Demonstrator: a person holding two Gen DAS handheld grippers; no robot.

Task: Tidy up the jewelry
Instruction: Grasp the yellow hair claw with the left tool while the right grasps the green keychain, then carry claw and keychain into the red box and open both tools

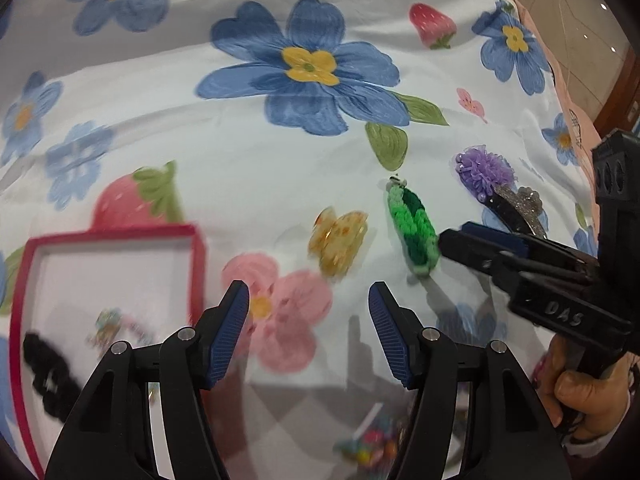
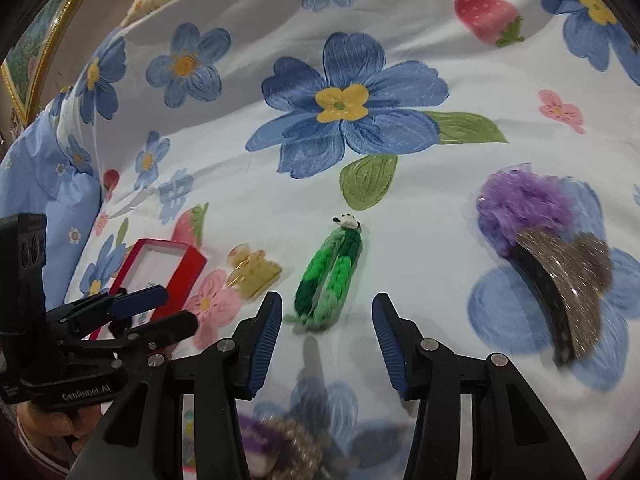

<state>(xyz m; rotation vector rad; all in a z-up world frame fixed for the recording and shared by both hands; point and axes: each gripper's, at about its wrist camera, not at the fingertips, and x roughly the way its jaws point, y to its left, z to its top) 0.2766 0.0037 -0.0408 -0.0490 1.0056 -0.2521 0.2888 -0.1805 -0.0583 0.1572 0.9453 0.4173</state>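
On the floral sheet [image 2: 280, 184], both empty claws gape: right claw [image 2: 326, 316] before the green clip [image 2: 330, 276], left claw [image 1: 308, 304] near the red box [image 1: 108, 280].

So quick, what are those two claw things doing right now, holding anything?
Left gripper: open, holding nothing.
Right gripper: open, empty, fingers either side of the green braided clip, not closed on it.

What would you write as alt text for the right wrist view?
The open right gripper hovers just short of a green knitted hair clip on a floral sheet. A yellow claw clip and red box lie left, a silver glitter clip right.
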